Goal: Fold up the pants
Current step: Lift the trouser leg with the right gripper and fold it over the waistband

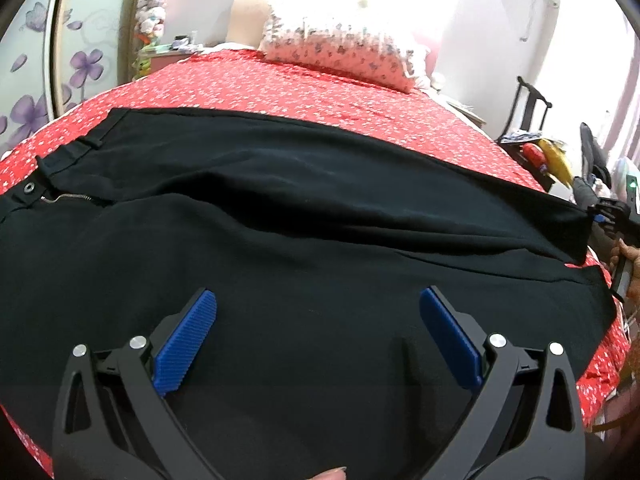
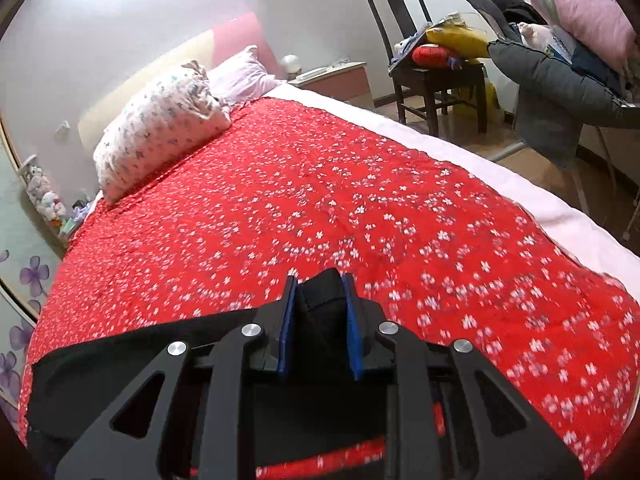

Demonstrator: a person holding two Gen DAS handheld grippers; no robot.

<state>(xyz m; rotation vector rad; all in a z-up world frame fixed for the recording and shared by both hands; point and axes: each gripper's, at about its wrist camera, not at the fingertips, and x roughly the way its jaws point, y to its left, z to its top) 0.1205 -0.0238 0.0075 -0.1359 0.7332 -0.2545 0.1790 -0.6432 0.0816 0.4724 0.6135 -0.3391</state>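
Note:
Black pants [image 1: 280, 208] lie spread across a red flowered bedspread [image 1: 320, 88], waistband and zipper at the left, leg ends at the right. My left gripper [image 1: 318, 300] is open, its blue pads wide apart just above the near leg. My right gripper [image 2: 320, 284] is shut on a bunched black hem of the pants [image 2: 320, 300], held a little above the bedspread [image 2: 320, 200]. In the left wrist view the right gripper [image 1: 608, 216] shows at the far leg's end.
A flowered pillow [image 1: 344, 48] lies at the head of the bed. A dark wooden chair [image 2: 424, 64] with bags stands beyond the bed's right side, next to a grey seat piled with clothes [image 2: 560, 80]. A flowered wardrobe [image 1: 48, 60] is at the left.

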